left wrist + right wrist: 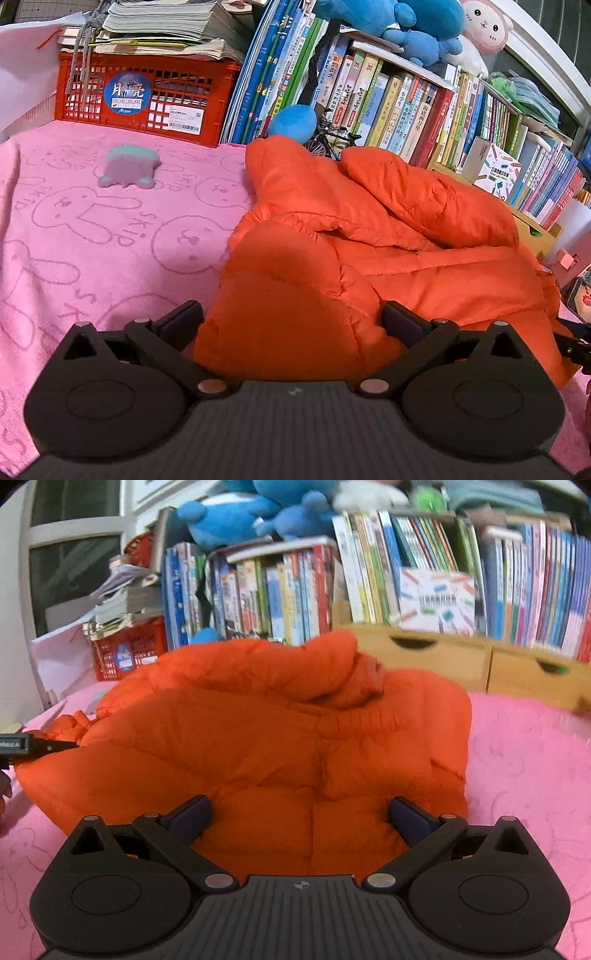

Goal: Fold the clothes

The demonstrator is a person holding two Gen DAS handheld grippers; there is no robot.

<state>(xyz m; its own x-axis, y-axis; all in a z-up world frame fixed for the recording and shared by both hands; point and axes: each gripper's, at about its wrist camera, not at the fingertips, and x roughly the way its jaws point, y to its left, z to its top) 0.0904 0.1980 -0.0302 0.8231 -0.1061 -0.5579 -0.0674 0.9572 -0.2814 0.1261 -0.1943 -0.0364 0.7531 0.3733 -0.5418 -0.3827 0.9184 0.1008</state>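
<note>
- Holding my left gripper (pixel 291 321) wide open, jaws either side of the orange puffer jacket (pixel 369 240), nothing pinched.
- My right gripper (pixel 300 818) is also spread wide at the jacket's near edge, gripping nothing.
- Jacket lies crumpled on the pink rabbit-print towel (pixel 92 229).
- Small grey-green plush (pixel 129 166) sits apart on the towel.
- Red crate (pixel 147 99) and bookshelf (pixel 424 107) behind.
</note>
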